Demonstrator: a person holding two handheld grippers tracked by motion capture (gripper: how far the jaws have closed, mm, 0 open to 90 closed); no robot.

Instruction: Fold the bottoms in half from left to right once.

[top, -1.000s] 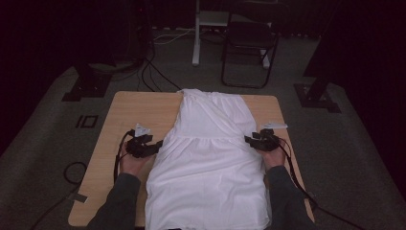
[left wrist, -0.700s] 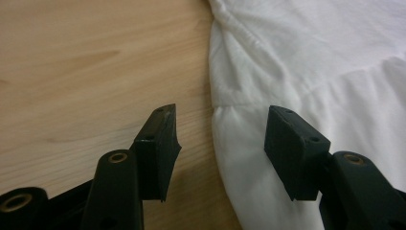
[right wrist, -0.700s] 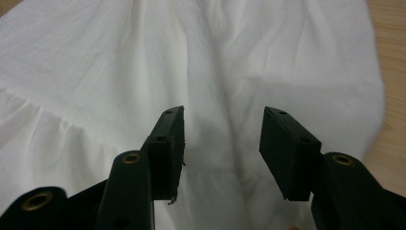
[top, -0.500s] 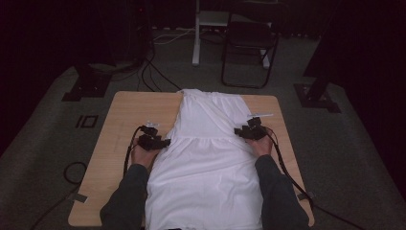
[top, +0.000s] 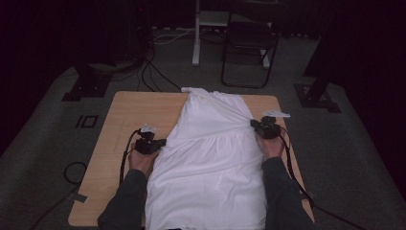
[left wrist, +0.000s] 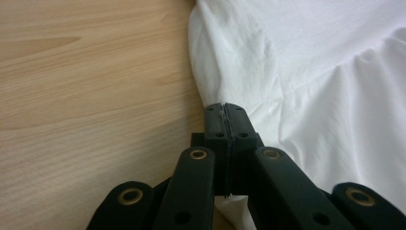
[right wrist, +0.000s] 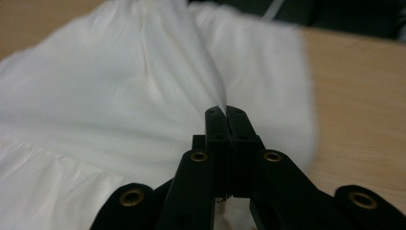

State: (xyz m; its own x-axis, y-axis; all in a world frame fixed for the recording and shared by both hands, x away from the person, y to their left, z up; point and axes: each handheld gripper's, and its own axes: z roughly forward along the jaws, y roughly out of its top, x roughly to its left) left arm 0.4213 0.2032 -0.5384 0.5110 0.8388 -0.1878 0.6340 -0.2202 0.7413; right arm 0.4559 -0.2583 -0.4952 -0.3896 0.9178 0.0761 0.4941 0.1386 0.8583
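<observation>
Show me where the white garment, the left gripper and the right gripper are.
white garment [top: 210,158], high view, on its lower spread cloth.
left gripper [left wrist: 225,108], left gripper view, at its shut tips.
right gripper [right wrist: 226,111], right gripper view, at its shut tips.

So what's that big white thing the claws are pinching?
Look at the wooden table in the middle of the dark room. Spread down its middle lies a white dress, gathered at the waist. It is the one soft white thing there, pinched at each side by the left claw and right claw.
</observation>
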